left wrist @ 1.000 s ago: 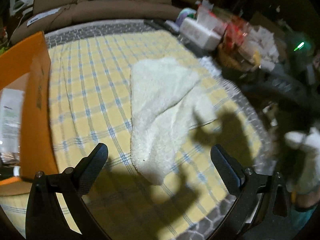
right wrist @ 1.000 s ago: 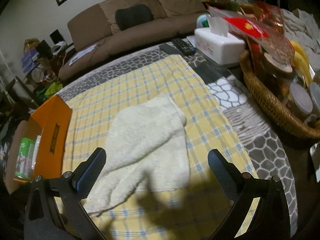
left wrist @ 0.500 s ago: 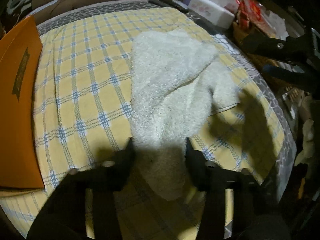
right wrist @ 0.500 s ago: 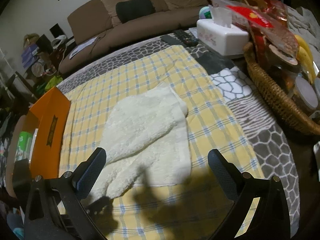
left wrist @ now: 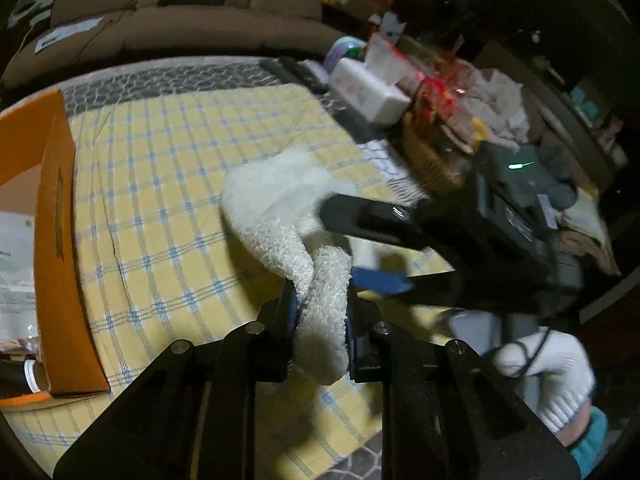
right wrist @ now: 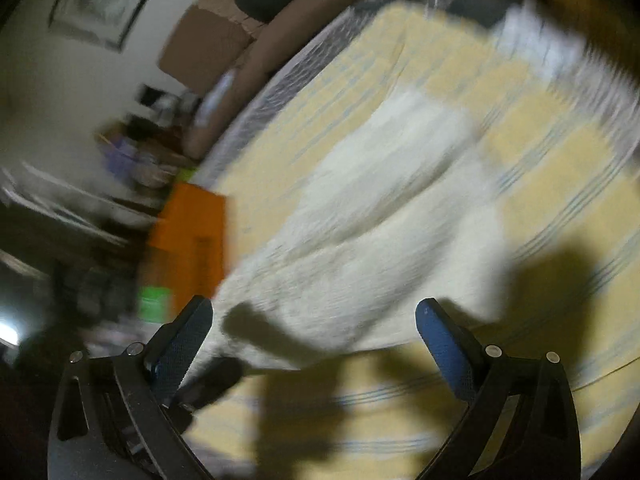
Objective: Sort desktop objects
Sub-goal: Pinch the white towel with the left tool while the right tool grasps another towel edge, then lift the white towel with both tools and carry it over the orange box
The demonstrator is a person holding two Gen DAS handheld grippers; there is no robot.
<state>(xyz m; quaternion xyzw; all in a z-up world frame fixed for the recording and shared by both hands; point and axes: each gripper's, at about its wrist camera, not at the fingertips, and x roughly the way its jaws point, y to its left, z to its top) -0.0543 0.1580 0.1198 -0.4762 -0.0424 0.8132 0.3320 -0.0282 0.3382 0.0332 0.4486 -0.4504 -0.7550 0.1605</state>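
Note:
A white fluffy towel (left wrist: 280, 208) lies on the yellow checked cloth (left wrist: 160, 168). My left gripper (left wrist: 320, 304) is shut on the towel's near corner and lifts it a little off the cloth. My right gripper (right wrist: 312, 332) is open, low over the towel (right wrist: 380, 220); its view is blurred. In the left wrist view the right gripper (left wrist: 356, 240) reaches in from the right, its open fingers at the towel just beyond my left fingers.
An orange cardboard box (left wrist: 44, 208) stands at the cloth's left edge. A white tissue box (left wrist: 372, 92), a wicker basket (left wrist: 428, 156) with snacks and remote controls sit at the right. A brown sofa (left wrist: 160, 24) is behind.
My left gripper closed on the towel's near corner and raised it. My right gripper swung down and left towards the towel, still open.

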